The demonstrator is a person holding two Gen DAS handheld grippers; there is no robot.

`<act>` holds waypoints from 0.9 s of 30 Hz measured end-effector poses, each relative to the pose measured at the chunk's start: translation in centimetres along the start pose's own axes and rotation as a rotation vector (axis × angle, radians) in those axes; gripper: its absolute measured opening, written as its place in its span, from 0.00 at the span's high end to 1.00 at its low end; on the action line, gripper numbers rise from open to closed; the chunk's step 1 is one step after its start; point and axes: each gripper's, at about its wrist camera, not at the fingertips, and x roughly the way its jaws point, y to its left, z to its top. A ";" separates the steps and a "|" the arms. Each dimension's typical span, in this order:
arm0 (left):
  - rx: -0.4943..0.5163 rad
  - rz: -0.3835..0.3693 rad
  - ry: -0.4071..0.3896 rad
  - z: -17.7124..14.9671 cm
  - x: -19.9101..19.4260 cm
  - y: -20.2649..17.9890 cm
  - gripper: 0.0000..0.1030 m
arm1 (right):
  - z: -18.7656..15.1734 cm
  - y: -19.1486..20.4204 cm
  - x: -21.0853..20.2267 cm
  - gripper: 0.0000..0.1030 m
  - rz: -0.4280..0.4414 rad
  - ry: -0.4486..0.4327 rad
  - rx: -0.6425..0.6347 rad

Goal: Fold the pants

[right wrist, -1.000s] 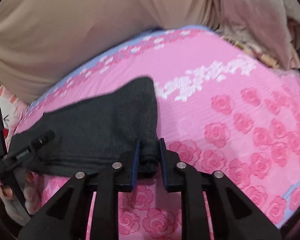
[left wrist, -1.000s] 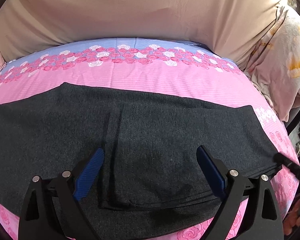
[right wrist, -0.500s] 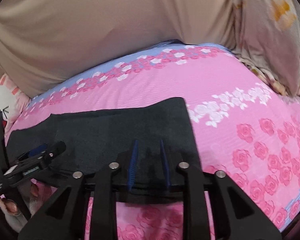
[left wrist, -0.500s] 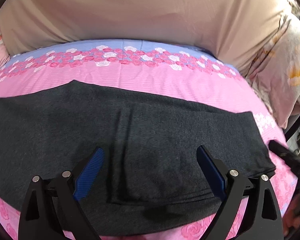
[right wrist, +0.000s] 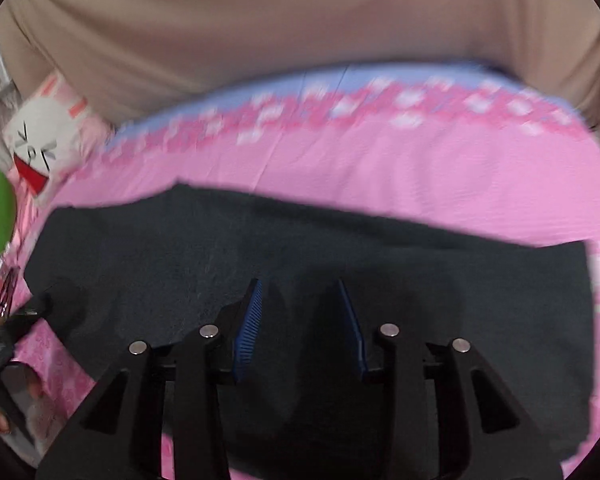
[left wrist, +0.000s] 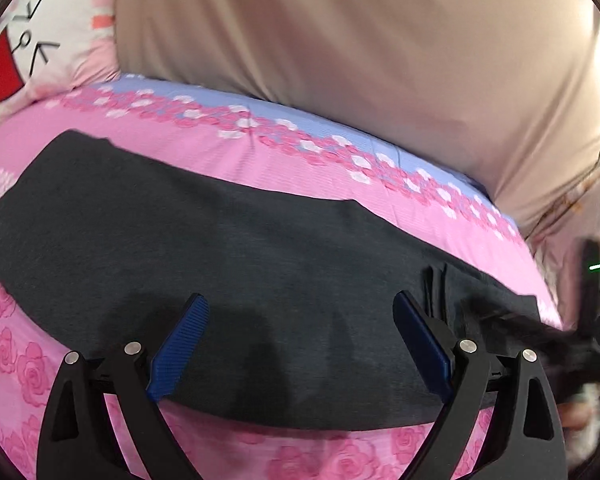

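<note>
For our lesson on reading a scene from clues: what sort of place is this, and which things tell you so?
Most likely a bedroom. The dark pants lie flat on a pink rose-print bedsheet, with a cartoon-face pillow at one end.

Dark charcoal pants (left wrist: 260, 272), knit-textured, lying flat and folded lengthwise on the pink rose-print bed (left wrist: 284, 160), stretched as a long band from 9 toward 4 o'clock; a seam ridge showing near the 4 o'clock end.
</note>
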 end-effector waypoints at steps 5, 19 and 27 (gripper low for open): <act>-0.008 -0.006 -0.020 0.0 -0.9 1.8 0.11 | 1.1 2.5 -0.7 0.67 0.079 0.020 -0.038; -0.038 -0.044 0.002 0.0 -0.4 2.5 0.11 | 1.8 3.2 0.3 0.98 0.059 0.024 0.013; -0.062 -0.035 0.015 0.1 -0.1 2.9 0.11 | 0.9 3.5 -1.3 0.91 0.058 -0.027 0.052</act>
